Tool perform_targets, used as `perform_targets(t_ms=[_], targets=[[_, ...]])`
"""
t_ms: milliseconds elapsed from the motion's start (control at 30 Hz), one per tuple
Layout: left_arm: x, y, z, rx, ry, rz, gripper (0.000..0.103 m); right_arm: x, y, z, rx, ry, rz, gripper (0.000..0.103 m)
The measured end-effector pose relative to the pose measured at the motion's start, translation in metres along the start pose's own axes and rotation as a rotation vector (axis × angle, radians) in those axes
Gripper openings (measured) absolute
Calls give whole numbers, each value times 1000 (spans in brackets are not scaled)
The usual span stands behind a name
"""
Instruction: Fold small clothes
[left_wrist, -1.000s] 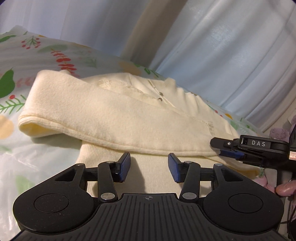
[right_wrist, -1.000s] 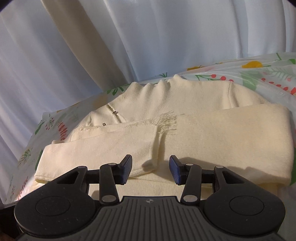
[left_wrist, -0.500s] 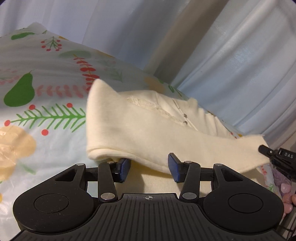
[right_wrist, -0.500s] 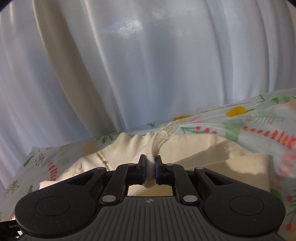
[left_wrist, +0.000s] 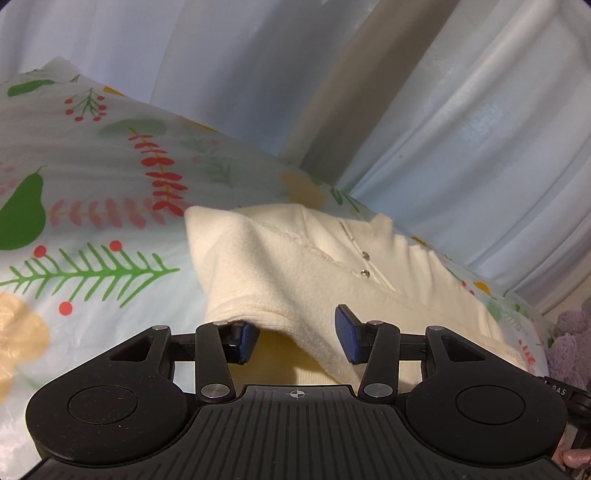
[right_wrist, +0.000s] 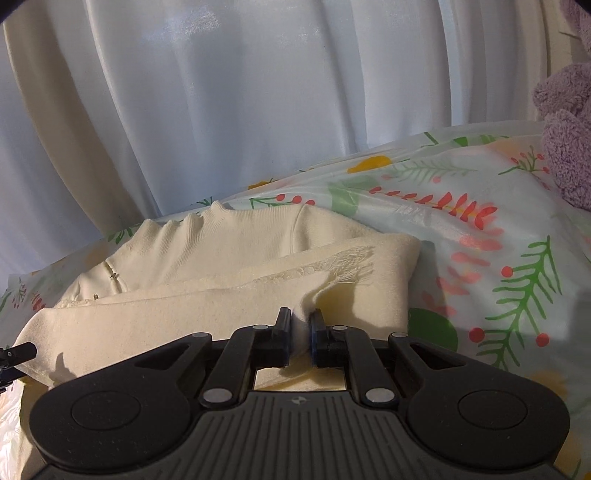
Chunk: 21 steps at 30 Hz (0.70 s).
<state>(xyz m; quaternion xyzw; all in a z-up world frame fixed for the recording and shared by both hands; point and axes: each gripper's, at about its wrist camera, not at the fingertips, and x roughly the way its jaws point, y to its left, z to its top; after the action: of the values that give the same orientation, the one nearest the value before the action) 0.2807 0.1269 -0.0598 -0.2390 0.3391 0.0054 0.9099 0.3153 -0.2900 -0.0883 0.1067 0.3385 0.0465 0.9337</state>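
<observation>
A cream knit sweater (left_wrist: 314, 266) with small buttons (left_wrist: 365, 264) lies on the flowered cloth, its sleeves folded across the body. My left gripper (left_wrist: 295, 338) stands open at the near left corner of the folded sleeve. The sleeve's edge drapes between the blue pads (left_wrist: 349, 332) without being pressed. In the right wrist view the same sweater (right_wrist: 221, 251) shows its collar and a lace-trimmed sleeve end (right_wrist: 347, 258). My right gripper (right_wrist: 300, 332) is shut on a pinch of that sleeve's fabric, which rises in a small peak between the pads.
A glossy tablecloth (right_wrist: 480, 240) printed with leaves and berries covers the surface. White curtains (right_wrist: 258, 92) hang close behind. A purple plush toy (right_wrist: 565, 129) sits at the far right. The left gripper's tip (right_wrist: 14, 350) shows at the right wrist view's left edge.
My right gripper shut on the sleeve fabric and swung right with it. The left gripper kept its width while its view shifted left, so the sleeve corner now lies between its jaws.
</observation>
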Motion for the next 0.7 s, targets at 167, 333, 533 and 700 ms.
perform_targets(t_ms=[167,333,533,700], targets=[[8,-3,-6,19,32,2,50,-3,-4,3,-17,-85,-107,9],[-2,2,-13,36,59,0,56,-5,-21,-2,27,10,-84,13],[-17,11,-12,20,78,-20,57,-27,-14,10,39,-34,-49,15],[-20,12,-13,15,68,-12,58,-15,24,10,-53,7,74,16]])
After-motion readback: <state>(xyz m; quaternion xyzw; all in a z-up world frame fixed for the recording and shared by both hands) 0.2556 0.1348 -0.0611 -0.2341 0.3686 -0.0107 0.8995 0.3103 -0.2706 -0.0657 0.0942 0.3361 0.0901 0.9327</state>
